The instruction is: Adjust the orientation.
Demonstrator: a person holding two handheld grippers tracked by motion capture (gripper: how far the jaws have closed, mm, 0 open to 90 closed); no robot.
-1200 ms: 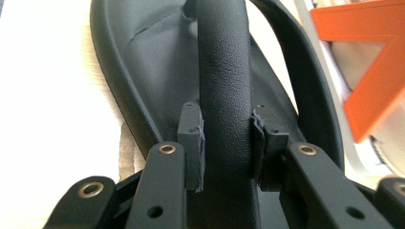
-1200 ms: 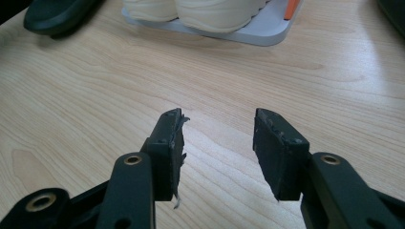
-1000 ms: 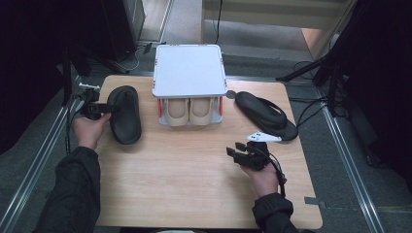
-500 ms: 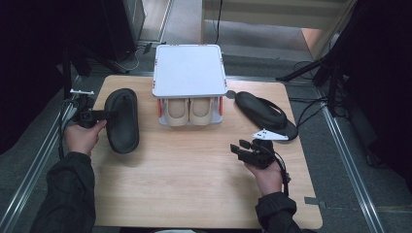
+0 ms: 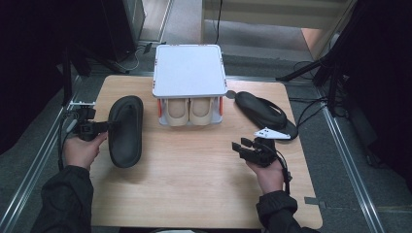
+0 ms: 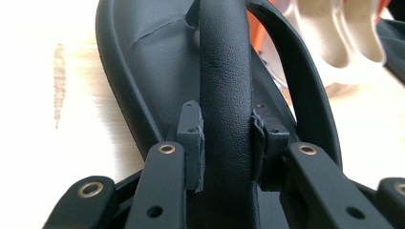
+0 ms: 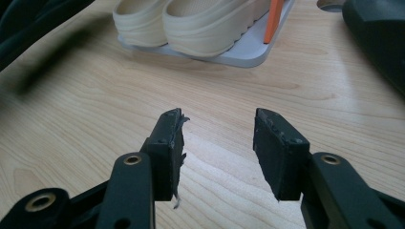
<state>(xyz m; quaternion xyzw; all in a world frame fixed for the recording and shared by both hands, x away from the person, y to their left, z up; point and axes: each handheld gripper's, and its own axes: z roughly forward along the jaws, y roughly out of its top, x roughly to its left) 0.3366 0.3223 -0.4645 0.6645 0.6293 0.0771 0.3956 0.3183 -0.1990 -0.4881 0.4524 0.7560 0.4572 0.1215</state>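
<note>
Dark floor and black stands are surrounding a light wooden table (image 5: pixel 194 194). At its 12 o'clock edge a small white rack (image 5: pixel 189 68) is standing, with a pair of cream shoes (image 5: pixel 189 110) tucked under its top shelf. At 9 o'clock the left gripper (image 5: pixel 99 127) is clamping the strap of a black sandal (image 5: pixel 125 131), its pads (image 6: pixel 191 143) pressing both sides of the strap in the left gripper view; the sandal is running lengthwise from 12 to 6. At 2 o'clock a second black sandal (image 5: pixel 265 110) is lying on the table, well apart from the first. At 4 o'clock the right gripper (image 5: pixel 242 144) is hovering with jaws apart, nothing between them, pointing toward 10 o'clock.
</note>
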